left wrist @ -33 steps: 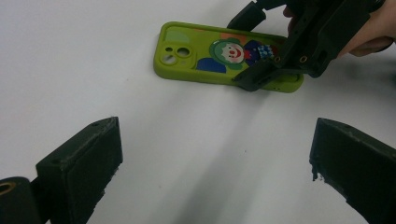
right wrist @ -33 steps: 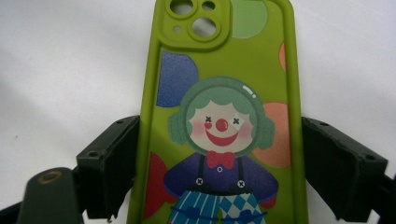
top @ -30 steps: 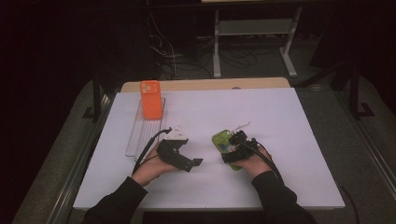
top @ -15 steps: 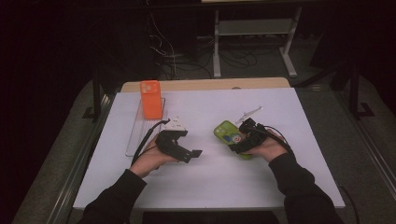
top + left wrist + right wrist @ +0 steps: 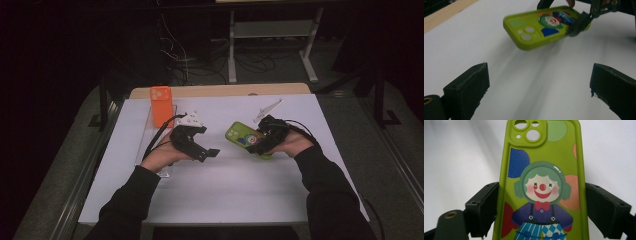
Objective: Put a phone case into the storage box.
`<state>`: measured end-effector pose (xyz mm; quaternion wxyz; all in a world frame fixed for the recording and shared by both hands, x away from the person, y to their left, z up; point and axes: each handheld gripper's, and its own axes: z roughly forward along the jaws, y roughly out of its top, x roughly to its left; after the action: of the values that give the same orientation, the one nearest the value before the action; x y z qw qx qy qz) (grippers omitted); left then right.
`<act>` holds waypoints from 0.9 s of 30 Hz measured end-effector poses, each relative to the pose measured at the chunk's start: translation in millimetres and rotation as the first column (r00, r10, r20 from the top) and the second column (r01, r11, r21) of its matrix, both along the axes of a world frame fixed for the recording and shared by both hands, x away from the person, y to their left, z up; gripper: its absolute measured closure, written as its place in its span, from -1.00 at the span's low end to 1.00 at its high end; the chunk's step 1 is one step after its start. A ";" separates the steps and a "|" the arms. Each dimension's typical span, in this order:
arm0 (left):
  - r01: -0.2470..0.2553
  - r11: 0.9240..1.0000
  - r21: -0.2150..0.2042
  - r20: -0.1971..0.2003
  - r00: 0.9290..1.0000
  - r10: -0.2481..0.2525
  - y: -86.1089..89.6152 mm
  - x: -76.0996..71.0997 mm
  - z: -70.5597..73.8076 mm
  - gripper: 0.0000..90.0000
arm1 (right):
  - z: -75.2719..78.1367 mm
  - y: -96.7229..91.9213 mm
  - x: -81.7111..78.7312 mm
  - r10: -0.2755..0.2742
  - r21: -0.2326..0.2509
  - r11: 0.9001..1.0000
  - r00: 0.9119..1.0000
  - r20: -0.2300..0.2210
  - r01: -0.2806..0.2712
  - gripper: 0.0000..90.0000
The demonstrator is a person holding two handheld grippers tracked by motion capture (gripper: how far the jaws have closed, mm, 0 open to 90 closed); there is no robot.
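Holding: right gripper [image 5: 258, 142] jaws clamped the green rubber phone case with clown print [image 5: 541, 185], raised off the white bench [image 5: 280, 190].
Left gripper [image 5: 537, 87]: jaws stood wide apart, nothing between.

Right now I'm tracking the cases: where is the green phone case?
In the high view the green phone case sits right of centre, clamped in the right tongs, above the white table.

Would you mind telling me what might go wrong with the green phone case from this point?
The right gripper clamps the green phone case only near one end, off the table, so it may tilt or slip out. The left gripper is open and close by; closing in could knock the case askew.
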<state>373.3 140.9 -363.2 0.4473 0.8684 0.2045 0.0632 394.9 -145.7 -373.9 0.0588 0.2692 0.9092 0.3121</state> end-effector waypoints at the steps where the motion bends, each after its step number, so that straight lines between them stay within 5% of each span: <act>1: 0.016 1.000 -0.014 -0.001 1.000 -0.016 0.2 0.4 -0.6 -0.95 | -0.8 0.0 0.0 0.016 -0.007 1.000 1.000 0.006 -0.016 -0.66; 5: 0.103 0.994 0.042 -0.004 0.995 -0.103 -0.1 -2.3 -6.5 -0.95 | -4.0 3.4 -4.5 0.110 -0.009 0.994 0.994 0.008 -0.110 -0.66; 12: 0.172 0.984 0.057 -0.005 0.985 -0.172 -4.4 -8.6 -8.2 -0.95 | -4.1 16.3 -16.7 0.235 -0.013 0.972 0.972 -0.013 -0.235 -0.66; 16: 0.196 0.980 0.043 -0.010 0.981 -0.196 -7.7 -13.6 -8.3 -0.95 | -6.0 24.8 -23.9 0.304 -0.016 0.952 0.952 -0.029 -0.305 -0.66; 27: 0.311 0.948 0.071 -0.030 0.950 -0.310 -13.6 -21.0 -11.1 -0.95 | -1.9 42.3 -37.8 0.426 -0.051 0.903 0.904 -0.030 -0.427 -0.66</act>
<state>352.3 127.3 -374.4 0.4167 0.9065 0.0672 -0.0084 357.1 -103.4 -375.8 -0.0117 0.0650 0.9550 0.2892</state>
